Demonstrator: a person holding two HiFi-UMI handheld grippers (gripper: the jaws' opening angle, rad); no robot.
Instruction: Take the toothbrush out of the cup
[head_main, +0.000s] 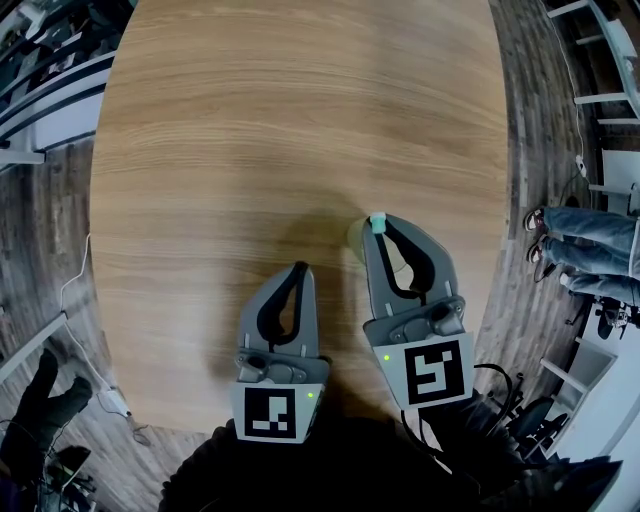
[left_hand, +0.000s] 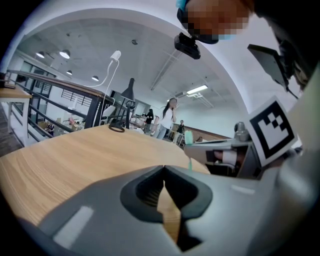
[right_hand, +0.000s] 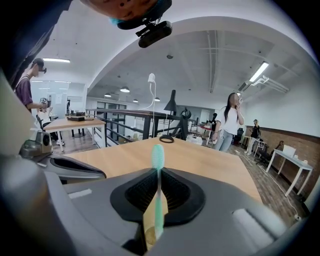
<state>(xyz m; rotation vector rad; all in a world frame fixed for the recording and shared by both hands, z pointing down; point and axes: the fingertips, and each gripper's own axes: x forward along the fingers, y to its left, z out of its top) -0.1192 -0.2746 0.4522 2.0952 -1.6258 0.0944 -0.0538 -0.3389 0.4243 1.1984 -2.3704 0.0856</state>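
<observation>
Sticking up, toothbrush (right_hand: 158, 156) is pinched by the right hand-held gripper (head_main: 381, 230).

Left hand-held gripper (left_hand: 164, 170) (jaws together)

Left gripper (head_main: 300, 270) jaws together, empty, right gripper (head_main: 382, 228) – pinching the toothbrush (right_hand: 158, 155)

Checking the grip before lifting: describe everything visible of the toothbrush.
The toothbrush is slim, mint-green and plastic-looking. It stands upright, head up, its handle pinched between the closed jaws of the right gripper, the head poking above their tips. Its lower end runs down beside what looks like the beige cup.
</observation>
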